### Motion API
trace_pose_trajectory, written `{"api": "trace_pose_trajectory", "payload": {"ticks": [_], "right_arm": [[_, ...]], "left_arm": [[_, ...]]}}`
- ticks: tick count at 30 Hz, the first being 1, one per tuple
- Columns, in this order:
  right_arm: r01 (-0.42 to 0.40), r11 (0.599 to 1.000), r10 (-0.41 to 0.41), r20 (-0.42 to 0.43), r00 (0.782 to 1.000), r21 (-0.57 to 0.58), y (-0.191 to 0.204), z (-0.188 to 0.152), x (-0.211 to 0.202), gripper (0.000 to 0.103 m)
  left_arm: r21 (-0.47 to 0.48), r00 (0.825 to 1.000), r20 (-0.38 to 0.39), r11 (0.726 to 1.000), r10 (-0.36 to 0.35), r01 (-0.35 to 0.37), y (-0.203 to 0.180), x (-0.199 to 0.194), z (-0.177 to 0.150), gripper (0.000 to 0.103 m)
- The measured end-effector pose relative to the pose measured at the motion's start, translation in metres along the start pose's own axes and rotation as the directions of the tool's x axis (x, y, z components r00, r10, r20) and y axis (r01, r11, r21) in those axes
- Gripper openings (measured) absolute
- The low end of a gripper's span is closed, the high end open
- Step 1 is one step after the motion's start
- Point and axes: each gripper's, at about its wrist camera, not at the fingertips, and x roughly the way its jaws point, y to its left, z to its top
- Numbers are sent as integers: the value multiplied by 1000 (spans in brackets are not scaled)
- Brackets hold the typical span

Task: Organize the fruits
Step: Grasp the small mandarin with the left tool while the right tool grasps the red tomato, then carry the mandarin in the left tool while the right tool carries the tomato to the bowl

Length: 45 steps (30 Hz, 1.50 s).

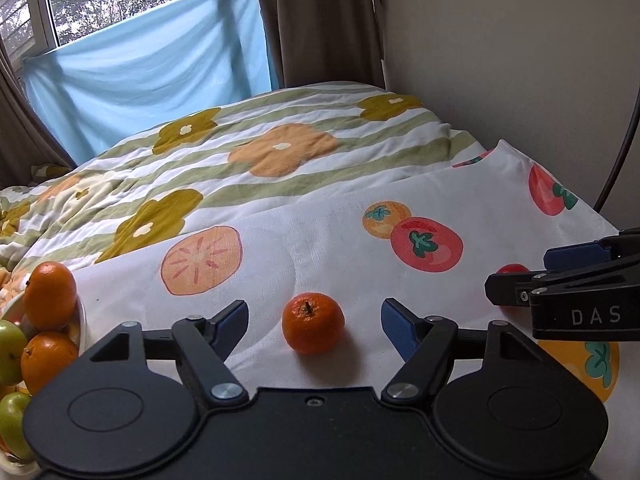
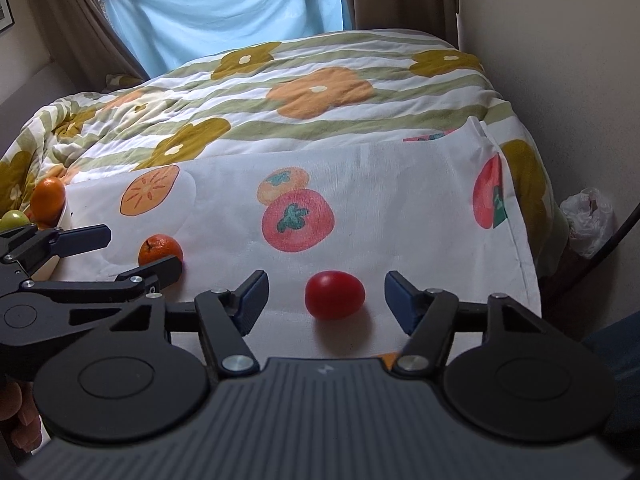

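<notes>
White cloth (image 2: 360, 208) lies bare around tangerine (image 1: 313, 323) and tomato (image 2: 335, 294), each between an apart claw.

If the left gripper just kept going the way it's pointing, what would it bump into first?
Most likely the loose mandarin, which lies on the cloth between the left gripper's open jaws, untouched.
</notes>
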Motion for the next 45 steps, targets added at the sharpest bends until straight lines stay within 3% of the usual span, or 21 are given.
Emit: {"api": "trace_pose_trajectory", "payload": {"ticks": [6, 9, 11, 31, 35, 45], "right_arm": [[6, 1000, -5, -15, 1000, 15, -3, -4, 6, 74], [7, 1000, -7, -16, 1000, 14, -4, -4, 8, 73], [3, 1000, -3, -16, 1000, 11, -4, -5, 8, 69], [-1, 1000, 1, -22, 1000, 6, -2, -4, 18, 60], [7, 1000, -7, -19, 1000, -6, 0, -3, 20, 51], [-44, 998, 44, -11, 999, -42, 20, 2, -6, 51]], "left_arm": [[10, 1000, -24, 1000, 4, -4, -7, 14, -2, 63], [4, 999, -34, 1000, 21, -21, -6, 19, -3, 53], [-15, 998, -44, 999, 35, -36, -2, 21, -3, 42], [-52, 996, -63, 997, 61, -65, 1, -1, -16, 41], [-64, 996, -56, 995, 68, -71, 5, -8, -16, 41], [-138, 994, -22, 984, 107, -109, 18, -46, -11, 41]]}}
